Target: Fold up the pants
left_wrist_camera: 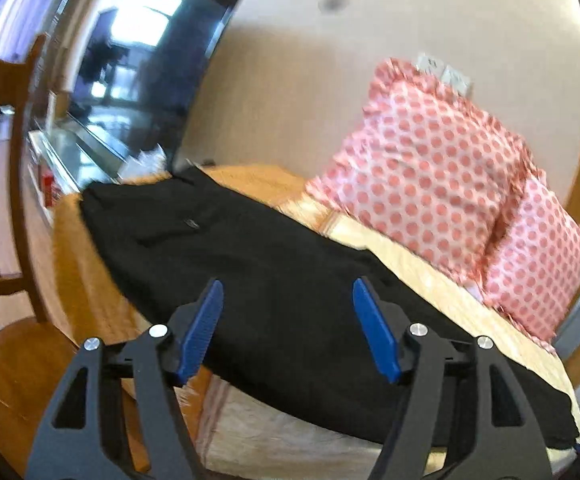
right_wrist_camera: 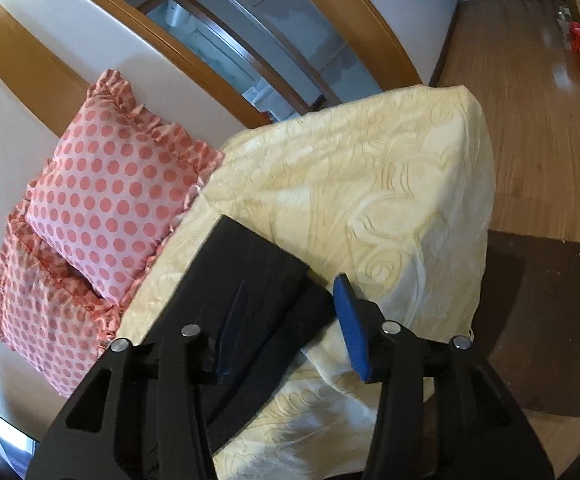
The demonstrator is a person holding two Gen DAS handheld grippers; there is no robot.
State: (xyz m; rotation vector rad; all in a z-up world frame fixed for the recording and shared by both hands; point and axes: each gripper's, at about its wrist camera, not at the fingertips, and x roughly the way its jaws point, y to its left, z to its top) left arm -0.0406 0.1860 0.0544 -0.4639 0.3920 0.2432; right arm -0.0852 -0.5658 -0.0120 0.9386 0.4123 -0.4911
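Black pants [left_wrist_camera: 258,264] lie flat along the near edge of a bed with a cream quilted cover [left_wrist_camera: 430,280]. My left gripper [left_wrist_camera: 288,328] is open, its blue pads spread just above the middle of the pants, holding nothing. In the right wrist view the leg end of the pants [right_wrist_camera: 250,280] lies on the cream cover [right_wrist_camera: 370,184]. My right gripper [right_wrist_camera: 290,320] is open over the leg hems, its left pad against the black cloth and its right pad beside the hem edge.
Two pink polka-dot pillows [left_wrist_camera: 442,176] [right_wrist_camera: 106,192] lean on the wall at the bed's far side. A wooden chair [left_wrist_camera: 6,184] and a television [left_wrist_camera: 150,72] stand to the left. A wood floor [right_wrist_camera: 538,120] and a dark mat [right_wrist_camera: 550,320] lie to the right.
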